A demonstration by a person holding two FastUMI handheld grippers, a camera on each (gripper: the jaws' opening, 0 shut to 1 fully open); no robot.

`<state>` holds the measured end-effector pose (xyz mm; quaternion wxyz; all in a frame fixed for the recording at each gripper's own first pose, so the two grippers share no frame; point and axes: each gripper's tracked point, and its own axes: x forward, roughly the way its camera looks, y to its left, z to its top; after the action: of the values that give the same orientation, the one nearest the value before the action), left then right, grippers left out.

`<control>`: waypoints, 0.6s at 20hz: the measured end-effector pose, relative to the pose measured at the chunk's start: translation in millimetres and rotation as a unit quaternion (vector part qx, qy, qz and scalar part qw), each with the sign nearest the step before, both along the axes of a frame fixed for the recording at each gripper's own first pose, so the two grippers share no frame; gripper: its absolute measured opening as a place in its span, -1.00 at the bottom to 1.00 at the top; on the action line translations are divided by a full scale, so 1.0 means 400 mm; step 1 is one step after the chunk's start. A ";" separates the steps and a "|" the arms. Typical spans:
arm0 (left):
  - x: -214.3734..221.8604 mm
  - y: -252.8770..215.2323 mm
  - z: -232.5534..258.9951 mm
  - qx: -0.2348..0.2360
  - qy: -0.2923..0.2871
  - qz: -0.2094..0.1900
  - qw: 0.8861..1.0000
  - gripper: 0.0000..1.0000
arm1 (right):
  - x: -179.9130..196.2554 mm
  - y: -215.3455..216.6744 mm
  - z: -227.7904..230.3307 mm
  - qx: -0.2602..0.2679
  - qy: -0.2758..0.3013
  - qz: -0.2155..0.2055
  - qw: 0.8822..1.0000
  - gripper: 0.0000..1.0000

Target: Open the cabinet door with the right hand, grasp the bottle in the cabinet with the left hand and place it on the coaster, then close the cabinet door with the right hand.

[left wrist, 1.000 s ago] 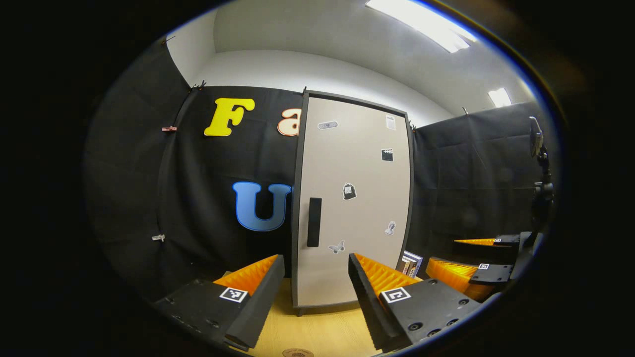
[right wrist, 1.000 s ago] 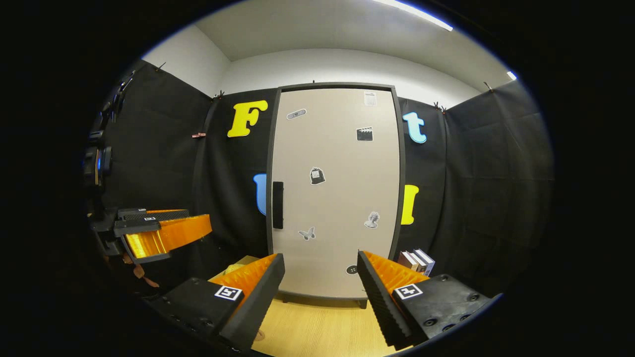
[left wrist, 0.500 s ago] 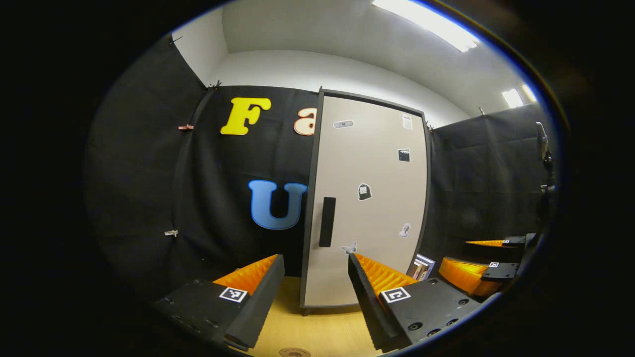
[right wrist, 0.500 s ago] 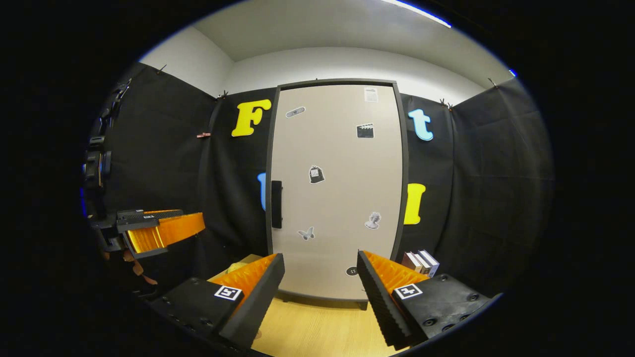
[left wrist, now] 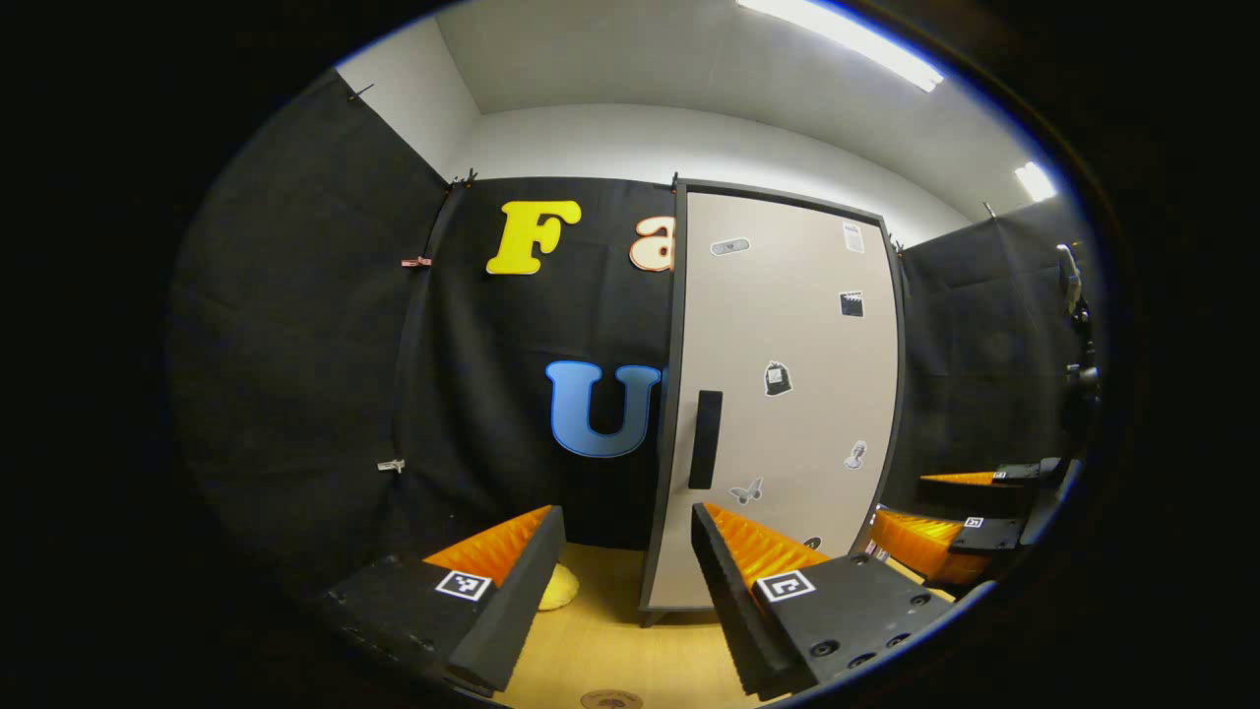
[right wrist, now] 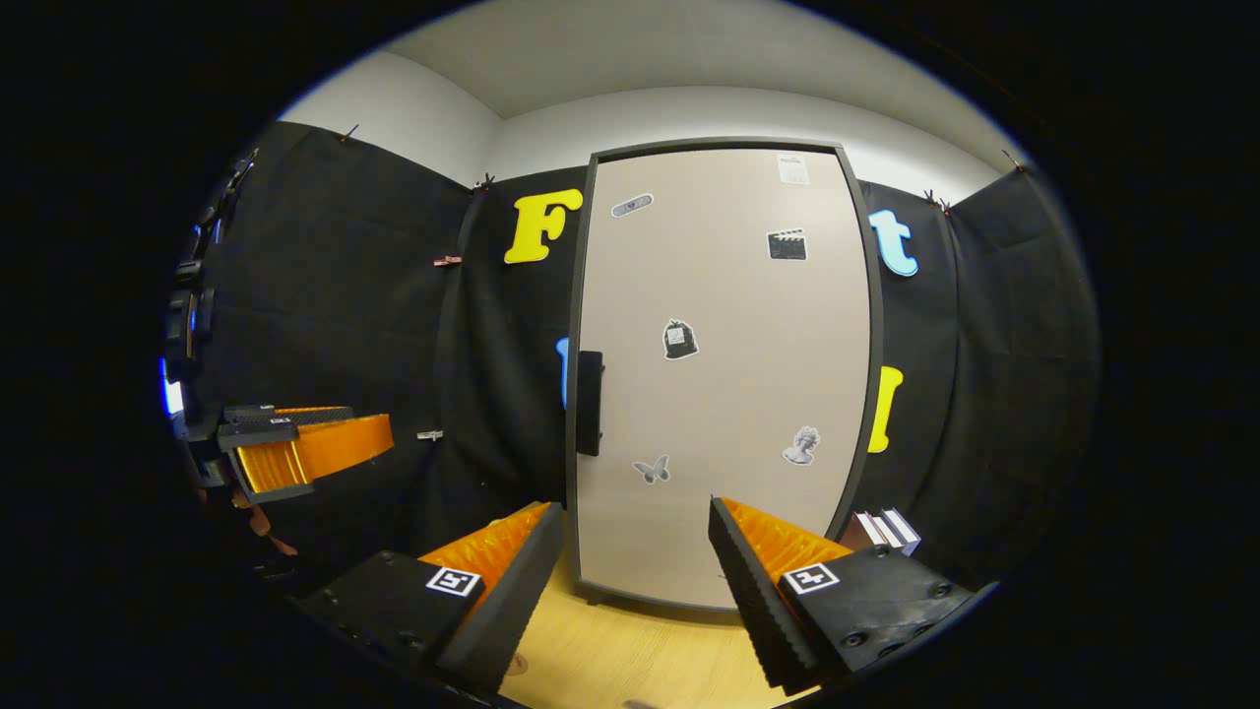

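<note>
Facing the closed cabinet door (right wrist: pixel 724 374), the right gripper (right wrist: pixel 635 561) holds its jaws spread wide with nothing between them; the door's dark handle (right wrist: pixel 589 402) sits above and just left of the gap. The left gripper (left wrist: pixel 625 566) is likewise wide open and empty, with the door and its handle above its right finger. A round coaster (left wrist: pixel 610 698) lies on the wooden tabletop (left wrist: pixel 591 640) below the left jaws. The bottle cannot be located.
</note>
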<state>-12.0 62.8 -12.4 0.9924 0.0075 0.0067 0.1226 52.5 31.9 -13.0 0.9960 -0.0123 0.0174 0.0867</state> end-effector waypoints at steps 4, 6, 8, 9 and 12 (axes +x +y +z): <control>0.010 0.084 0.013 0.013 0.002 -0.028 1.000 0.65 | 0.069 0.100 0.012 -0.002 -0.015 -0.015 1.000 0.91; 0.016 0.128 0.019 0.023 0.001 -0.040 0.999 0.65 | 0.117 0.149 0.014 -0.002 -0.021 -0.023 1.000 0.91; 0.026 0.168 0.022 0.022 0.000 -0.050 0.998 0.65 | 0.164 0.196 0.013 -0.001 -0.023 -0.031 0.999 0.90; 0.032 0.182 0.018 0.018 0.001 -0.058 0.998 0.65 | 0.189 0.215 0.011 0.003 -0.022 -0.037 0.999 0.90; 0.052 0.226 0.011 0.010 0.006 -0.073 0.997 0.65 | 0.267 0.231 0.009 0.010 -0.021 -0.072 0.997 0.91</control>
<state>8.9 153.4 -8.1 0.9986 0.0186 0.0103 0.0494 159.1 124.2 -9.4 0.9999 -0.0031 -0.0036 0.0145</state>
